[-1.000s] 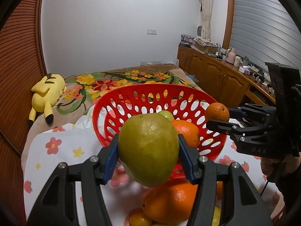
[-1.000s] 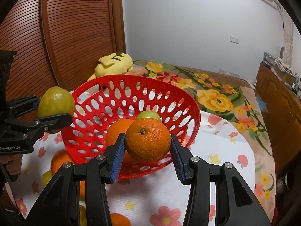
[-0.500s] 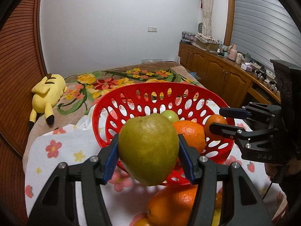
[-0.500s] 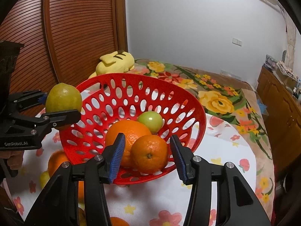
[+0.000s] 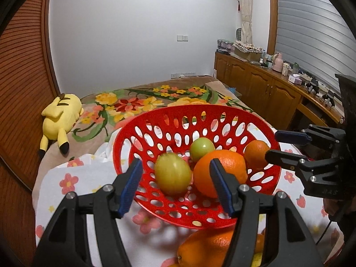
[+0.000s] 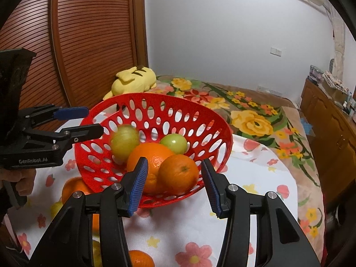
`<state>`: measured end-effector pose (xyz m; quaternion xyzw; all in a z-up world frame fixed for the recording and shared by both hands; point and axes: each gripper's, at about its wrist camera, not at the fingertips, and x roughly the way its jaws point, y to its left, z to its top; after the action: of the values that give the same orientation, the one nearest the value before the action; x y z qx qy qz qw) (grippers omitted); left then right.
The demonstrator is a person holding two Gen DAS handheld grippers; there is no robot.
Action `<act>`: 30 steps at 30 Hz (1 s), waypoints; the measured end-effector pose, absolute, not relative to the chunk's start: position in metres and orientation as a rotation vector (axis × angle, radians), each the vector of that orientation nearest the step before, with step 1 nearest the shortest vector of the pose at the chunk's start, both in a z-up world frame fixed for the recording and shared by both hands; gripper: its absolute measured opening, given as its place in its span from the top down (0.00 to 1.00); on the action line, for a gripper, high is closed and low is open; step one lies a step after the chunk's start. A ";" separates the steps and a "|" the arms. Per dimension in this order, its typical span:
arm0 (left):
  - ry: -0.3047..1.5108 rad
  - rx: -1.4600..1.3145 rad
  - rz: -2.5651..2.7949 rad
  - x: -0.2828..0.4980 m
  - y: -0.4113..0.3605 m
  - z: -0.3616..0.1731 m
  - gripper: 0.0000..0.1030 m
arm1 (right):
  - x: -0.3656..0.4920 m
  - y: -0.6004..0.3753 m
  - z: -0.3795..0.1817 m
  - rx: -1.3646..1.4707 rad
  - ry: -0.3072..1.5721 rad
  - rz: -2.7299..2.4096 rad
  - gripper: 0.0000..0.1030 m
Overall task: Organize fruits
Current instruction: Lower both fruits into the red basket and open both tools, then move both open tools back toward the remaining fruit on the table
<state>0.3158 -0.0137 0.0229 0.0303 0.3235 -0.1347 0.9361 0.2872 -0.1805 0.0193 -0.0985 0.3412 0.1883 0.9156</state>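
Note:
A red perforated basket [image 5: 255,124] [image 6: 106,102] stands on the flowered cloth. In it lie a yellow-green pear [image 5: 172,173] [image 6: 124,142], blurred with motion, a large orange [image 5: 222,169] [image 6: 149,155], a small green fruit [image 5: 202,149] [image 6: 174,143] and a small orange [image 5: 255,153] [image 6: 179,173]. My left gripper [image 5: 175,184] [image 6: 79,122] is open and empty at the basket's near-left rim. My right gripper [image 6: 174,184] [image 5: 282,145] is open and empty at the basket's right side.
More oranges [image 5: 207,247] [image 6: 74,188] and small yellow fruit [image 6: 56,209] lie on the cloth [image 6: 244,200] outside the basket. A yellow plush toy [image 5: 60,116] lies on the flowered blanket behind. Wooden cabinets [image 5: 262,89] run along the right wall.
My left gripper opened and the pear dropped into the basket. My right gripper, which let go of the small orange half a second ago, has opened wider and stays at the rim.

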 end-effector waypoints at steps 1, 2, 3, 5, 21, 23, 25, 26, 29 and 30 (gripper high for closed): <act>0.660 0.061 -0.275 0.314 -0.014 0.024 0.39 | 0.286 -0.181 0.021 -0.201 0.699 0.388 0.51; 0.658 0.060 -0.275 0.313 -0.013 0.025 0.39 | 0.283 -0.182 0.022 -0.199 0.696 0.388 0.51; 0.656 0.059 -0.274 0.310 -0.013 0.026 0.39 | 0.281 -0.182 0.023 -0.197 0.693 0.388 0.51; 0.651 0.062 -0.274 0.305 -0.013 0.027 0.39 | 0.276 -0.181 0.025 -0.194 0.688 0.386 0.51; 0.602 0.073 -0.268 0.235 -0.007 0.041 0.38 | 0.214 -0.179 0.031 -0.179 0.656 0.370 0.51; 0.596 0.074 -0.269 0.225 -0.006 0.043 0.38 | 0.204 -0.179 0.030 -0.179 0.655 0.367 0.51; 0.590 0.073 -0.268 0.216 -0.004 0.043 0.38 | 0.196 -0.178 0.029 -0.177 0.654 0.366 0.51; 0.588 0.070 -0.267 0.210 -0.003 0.043 0.38 | 0.190 -0.178 0.029 -0.177 0.651 0.364 0.51; 0.587 0.066 -0.265 0.197 0.001 0.042 0.38 | 0.178 -0.179 0.028 -0.173 0.648 0.362 0.51; 0.588 0.066 -0.263 0.192 0.002 0.041 0.37 | 0.174 -0.179 0.027 -0.171 0.647 0.361 0.51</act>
<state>0.1919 0.0025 0.0406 0.0324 0.2888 -0.1291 0.9481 0.1740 -0.1790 0.0267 -0.0836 0.3160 0.1760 0.9285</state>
